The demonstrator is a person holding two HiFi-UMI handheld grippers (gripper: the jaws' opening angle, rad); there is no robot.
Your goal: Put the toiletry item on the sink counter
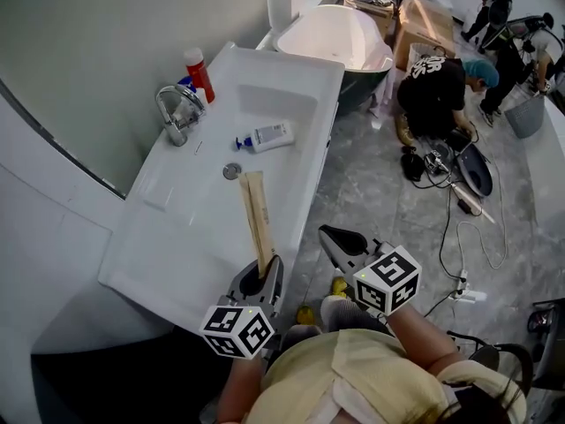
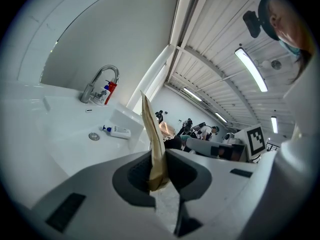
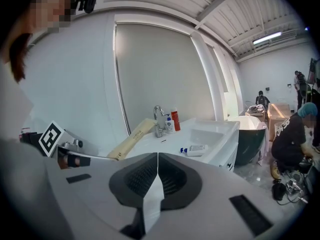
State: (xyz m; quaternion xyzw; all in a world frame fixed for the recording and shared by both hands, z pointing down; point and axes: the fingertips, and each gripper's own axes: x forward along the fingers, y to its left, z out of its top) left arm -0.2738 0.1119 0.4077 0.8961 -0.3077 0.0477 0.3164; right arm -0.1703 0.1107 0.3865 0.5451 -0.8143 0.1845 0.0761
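The left gripper [image 1: 262,276] is clamping its fingers on the near end of a long tan paper packet [image 1: 256,212]. The packet is stretching out over the white sink surface [image 1: 168,237], its far tip pointing toward the drain [image 1: 231,171]. The right gripper [image 1: 334,239] is hanging just beside the sink's edge, over the floor, with its fingers pressed together on nothing. A white bottle [image 1: 269,137] is lying in the basin, and a red bottle [image 1: 199,73] is standing by the faucet [image 1: 179,109].
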